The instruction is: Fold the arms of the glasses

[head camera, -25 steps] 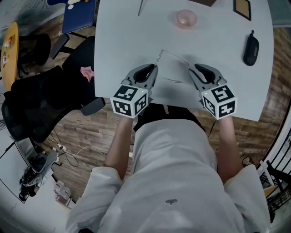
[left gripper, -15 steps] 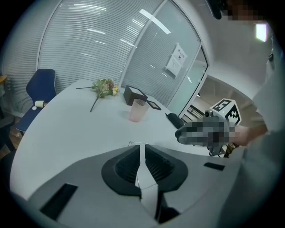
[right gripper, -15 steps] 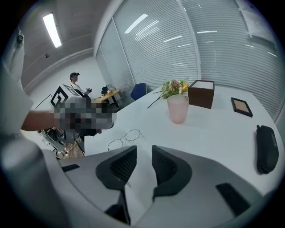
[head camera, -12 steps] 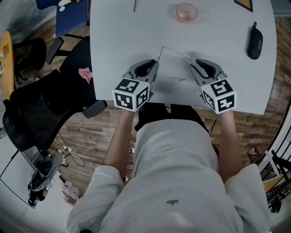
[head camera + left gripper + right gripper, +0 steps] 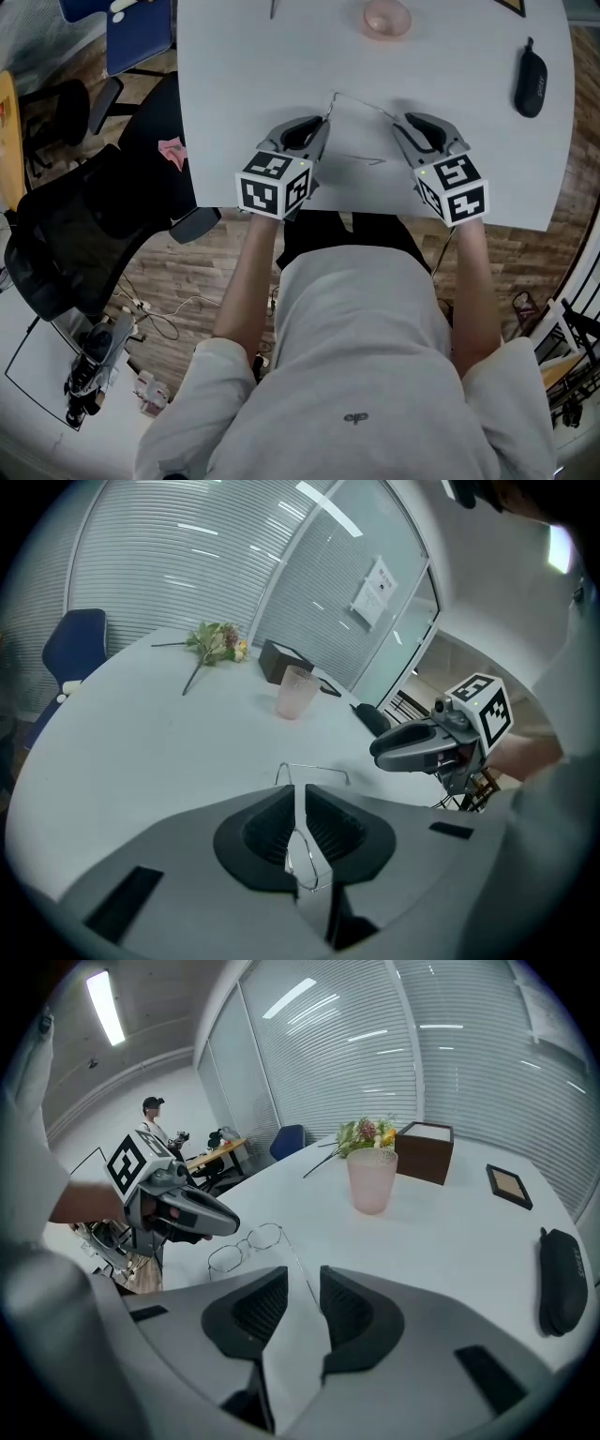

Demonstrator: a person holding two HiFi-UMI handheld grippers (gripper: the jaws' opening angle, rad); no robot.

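Moved since a second ago: both grippers, now higher in the head view and further in over the near edge of the table (image 5: 450,84). The pink cup (image 5: 386,17) has slid to the top edge of the frame.

- Left gripper (image 5: 322,127): centre-left of the head view, pointing up the frame and angled downward. Its jaws are drawn almost together, pinching one wire lens rim of the glasses (image 5: 246,1246).
- Right gripper (image 5: 398,124): centre-right of the head view, level with the left one. Its jaws stand apart and grasp nothing. One thin arm of the glasses runs into the gap between them, clear of both pads.
- Glasses: thin wire frame between the two gripper tips, in the centre of the head view, with the arms unfolded. The lenses sit at the left gripper's tip. Whether the frame rests on the table or hangs just above it cannot be told.
- Table: pale and rounded, filling the upper half of the head view.
- Pink cup: upright, top centre, well apart from the glasses.
- Black case (image 5: 531,82): lying at the upper right, near the table edge.
- Flowers (image 5: 216,641): lying on the far side of the table, upper left of the left gripper view.
- Brown box (image 5: 424,1152): just behind the cup in the right gripper view.
- Black office chair (image 5: 75,225): on the floor at the left of the head view.
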